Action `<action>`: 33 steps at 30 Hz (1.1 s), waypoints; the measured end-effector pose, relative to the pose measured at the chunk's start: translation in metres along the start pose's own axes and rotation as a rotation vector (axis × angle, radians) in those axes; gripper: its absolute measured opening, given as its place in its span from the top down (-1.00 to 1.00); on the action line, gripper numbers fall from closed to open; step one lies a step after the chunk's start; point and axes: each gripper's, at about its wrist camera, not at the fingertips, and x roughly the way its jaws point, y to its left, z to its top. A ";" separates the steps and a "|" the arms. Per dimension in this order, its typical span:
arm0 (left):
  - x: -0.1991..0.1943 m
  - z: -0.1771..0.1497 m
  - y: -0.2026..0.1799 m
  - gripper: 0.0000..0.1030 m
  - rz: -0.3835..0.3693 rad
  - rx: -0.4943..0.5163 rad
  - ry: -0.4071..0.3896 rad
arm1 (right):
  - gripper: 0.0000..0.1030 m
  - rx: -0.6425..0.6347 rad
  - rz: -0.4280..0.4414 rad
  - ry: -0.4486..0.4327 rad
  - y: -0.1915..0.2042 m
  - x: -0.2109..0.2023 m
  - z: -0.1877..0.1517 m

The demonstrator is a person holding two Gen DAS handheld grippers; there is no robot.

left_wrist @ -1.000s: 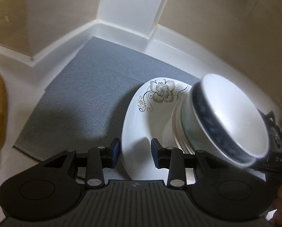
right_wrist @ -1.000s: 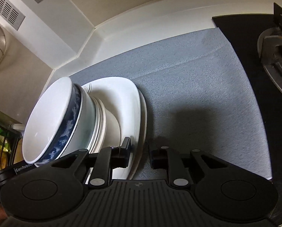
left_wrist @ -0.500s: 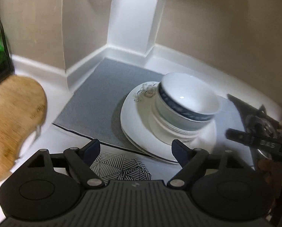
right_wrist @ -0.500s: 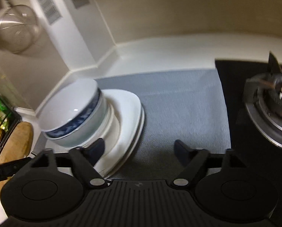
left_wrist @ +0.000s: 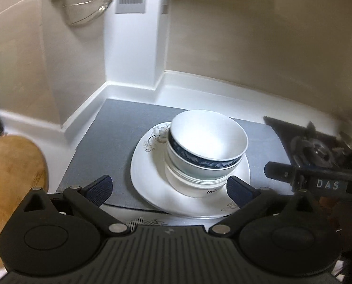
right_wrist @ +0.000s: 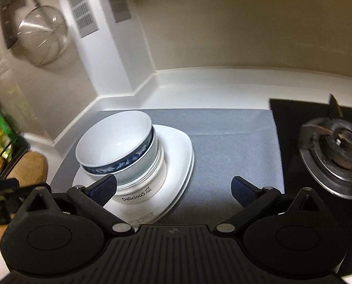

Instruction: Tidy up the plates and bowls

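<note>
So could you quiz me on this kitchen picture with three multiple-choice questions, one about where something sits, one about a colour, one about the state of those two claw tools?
1. Where does the stack of bowls stand?
A. on the white plates
B. on the stove burner
C. on the wooden board

2. What colour is the top bowl's band?
A. red
B. dark blue
C. green

3. How are the left gripper and right gripper?
A. both open
B. both gripping plates
C. one holds a bowl

Key: 1 A, the bowls rest on the plates; 2 B, a blue patterned rim; 3 A, jaws spread, nothing between them.

left wrist: looks down from the near left.
right wrist: from the near right.
shared: stacked bowls (left_wrist: 206, 151) (right_wrist: 119, 149), grey mat (left_wrist: 109, 142) (right_wrist: 232, 142).
</note>
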 end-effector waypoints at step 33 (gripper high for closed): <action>0.027 0.000 0.012 -0.99 -0.065 0.055 0.083 | -0.99 0.008 -0.147 0.012 0.040 -0.023 -0.016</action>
